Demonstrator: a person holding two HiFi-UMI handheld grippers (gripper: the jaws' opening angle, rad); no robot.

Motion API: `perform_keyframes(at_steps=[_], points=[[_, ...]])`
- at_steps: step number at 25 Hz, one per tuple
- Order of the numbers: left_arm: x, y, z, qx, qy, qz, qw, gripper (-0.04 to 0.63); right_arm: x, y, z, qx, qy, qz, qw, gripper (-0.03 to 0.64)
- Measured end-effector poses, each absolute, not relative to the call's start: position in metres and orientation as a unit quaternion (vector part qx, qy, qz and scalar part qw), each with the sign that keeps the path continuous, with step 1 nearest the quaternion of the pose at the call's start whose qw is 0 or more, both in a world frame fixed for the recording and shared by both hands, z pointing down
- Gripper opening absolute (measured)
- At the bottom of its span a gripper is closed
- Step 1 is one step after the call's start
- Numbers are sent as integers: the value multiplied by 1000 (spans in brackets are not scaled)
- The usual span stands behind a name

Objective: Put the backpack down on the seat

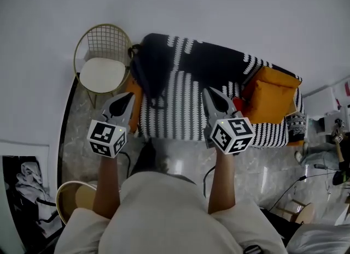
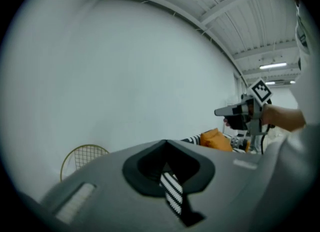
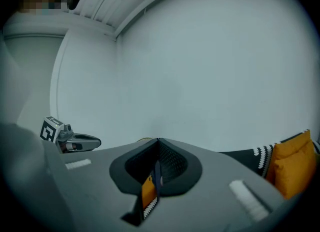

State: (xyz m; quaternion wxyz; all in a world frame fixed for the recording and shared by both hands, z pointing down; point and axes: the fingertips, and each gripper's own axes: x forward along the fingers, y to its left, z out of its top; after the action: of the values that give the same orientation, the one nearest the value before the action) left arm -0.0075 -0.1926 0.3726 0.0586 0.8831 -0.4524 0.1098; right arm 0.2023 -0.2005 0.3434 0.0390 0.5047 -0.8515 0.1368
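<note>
A dark backpack [image 1: 150, 67] lies on the left end of a sofa [image 1: 219, 64] covered with a black-and-white patterned throw. My left gripper [image 1: 129, 96] hangs in the air in front of the sofa's left end, below the backpack and apart from it. Its jaws meet at the tip [image 2: 165, 141] with nothing in them. My right gripper [image 1: 207, 91] is over the sofa's front edge at the middle, shut and empty [image 3: 158, 140]. Each gripper shows in the other's view: the right gripper [image 2: 235, 111] and the left gripper [image 3: 92, 141].
A gold wire chair [image 1: 102, 72] with a white seat stands left of the sofa by the wall. Orange cushions [image 1: 270, 97] lie on the sofa's right end. A round yellow basket [image 1: 74, 197] sits at lower left. Stands and cables [image 1: 328, 154] crowd the right side.
</note>
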Motion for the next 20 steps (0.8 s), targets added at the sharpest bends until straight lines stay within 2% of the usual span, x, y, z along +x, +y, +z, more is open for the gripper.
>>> perform_keyframes(at_steps=[12,20], points=[[-1,-124,308,887,-449,105,-23,3,183,-120,282,475,-876,75,41,0],[-3,-98,296,887,-448,105,-34,3,175,-88,261,473,-879,50,39,0]])
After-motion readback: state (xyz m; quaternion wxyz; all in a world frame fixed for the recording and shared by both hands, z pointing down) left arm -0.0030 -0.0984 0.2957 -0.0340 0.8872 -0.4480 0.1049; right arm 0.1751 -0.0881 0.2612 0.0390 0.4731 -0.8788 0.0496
